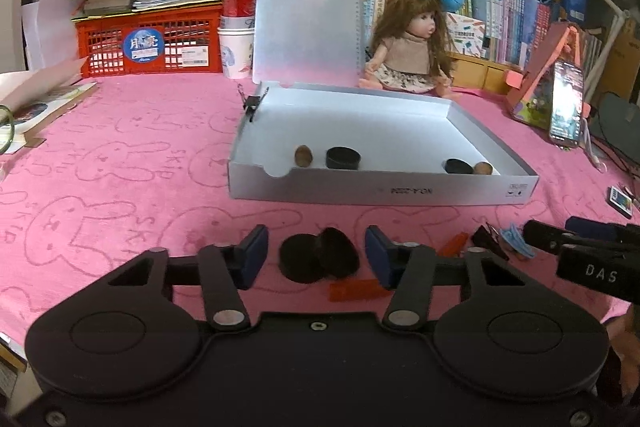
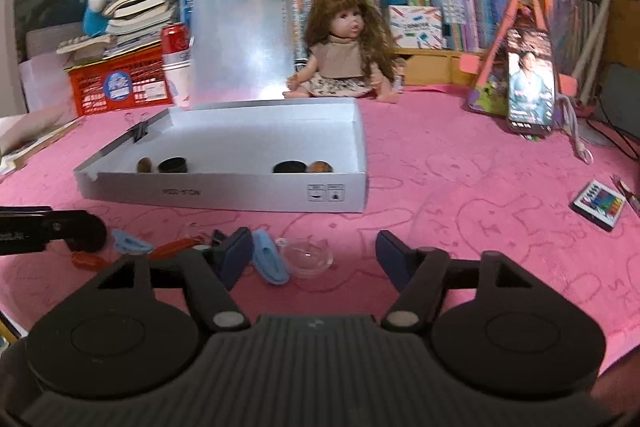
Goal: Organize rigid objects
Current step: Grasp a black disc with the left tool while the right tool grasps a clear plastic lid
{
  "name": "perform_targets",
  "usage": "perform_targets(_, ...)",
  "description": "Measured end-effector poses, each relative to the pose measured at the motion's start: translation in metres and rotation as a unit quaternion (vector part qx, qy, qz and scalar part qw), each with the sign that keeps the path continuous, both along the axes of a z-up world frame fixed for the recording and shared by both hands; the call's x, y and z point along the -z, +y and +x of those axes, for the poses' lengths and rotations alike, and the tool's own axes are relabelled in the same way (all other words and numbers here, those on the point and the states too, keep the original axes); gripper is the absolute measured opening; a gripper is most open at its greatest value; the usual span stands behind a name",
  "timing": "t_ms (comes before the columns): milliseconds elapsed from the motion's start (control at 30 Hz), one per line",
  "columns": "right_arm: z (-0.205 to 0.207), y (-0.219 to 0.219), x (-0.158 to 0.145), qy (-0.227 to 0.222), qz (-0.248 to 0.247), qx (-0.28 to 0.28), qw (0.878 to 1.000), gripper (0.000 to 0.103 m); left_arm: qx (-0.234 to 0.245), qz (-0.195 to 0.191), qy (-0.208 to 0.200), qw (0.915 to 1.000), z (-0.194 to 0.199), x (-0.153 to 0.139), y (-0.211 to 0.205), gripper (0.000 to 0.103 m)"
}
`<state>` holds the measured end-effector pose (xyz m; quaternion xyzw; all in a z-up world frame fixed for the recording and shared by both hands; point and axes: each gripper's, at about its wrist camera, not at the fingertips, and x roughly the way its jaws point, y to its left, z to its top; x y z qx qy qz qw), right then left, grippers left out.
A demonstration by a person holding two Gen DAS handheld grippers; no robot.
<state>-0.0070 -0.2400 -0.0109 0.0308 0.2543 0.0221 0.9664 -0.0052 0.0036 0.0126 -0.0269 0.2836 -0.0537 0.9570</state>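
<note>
A white open box lies on the pink cloth, lid up. Inside are a brown oval piece, a black round cap, another black round piece and a brown piece. My left gripper is open, its fingers either side of two dark round discs on the cloth. My right gripper is open above a clear glass dish and a blue clip. The right gripper also shows in the left wrist view.
Red clips, a dark clip and blue clips lie in front of the box. A doll, a phone on a stand, a paint box, a red crate, books and plush toys sit around.
</note>
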Motion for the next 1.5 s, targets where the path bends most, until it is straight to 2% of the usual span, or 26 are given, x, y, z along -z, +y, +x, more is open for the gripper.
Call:
perform_targets(100,0.001,-0.004,0.002,0.007,0.004,0.007,1.000,0.057,0.017,-0.002,0.005,0.9998,0.000,0.000,0.000,0.040)
perform_targets(233,0.003,-0.005,0.005,0.014,0.001,0.003,1.000,0.050,0.028,0.019,-0.001,0.9994,-0.002,0.003,-0.007,0.037)
perform_targets(600,0.007,-0.003,0.007,0.015,-0.008,0.004,1.000,0.043,0.040,0.045,-0.002,0.9982,0.002,0.010,-0.016,0.036)
perform_targets(867,0.008,-0.014,0.010,0.018,-0.009,0.023,1.000,0.043,0.014,0.048,-0.001,0.9988,0.008,0.012,0.000,0.037)
perform_targets(1500,0.008,-0.018,0.009,0.016,-0.001,0.031,0.999,0.043,-0.046,0.068,-0.007,0.9966,0.018,0.009,0.023,0.037)
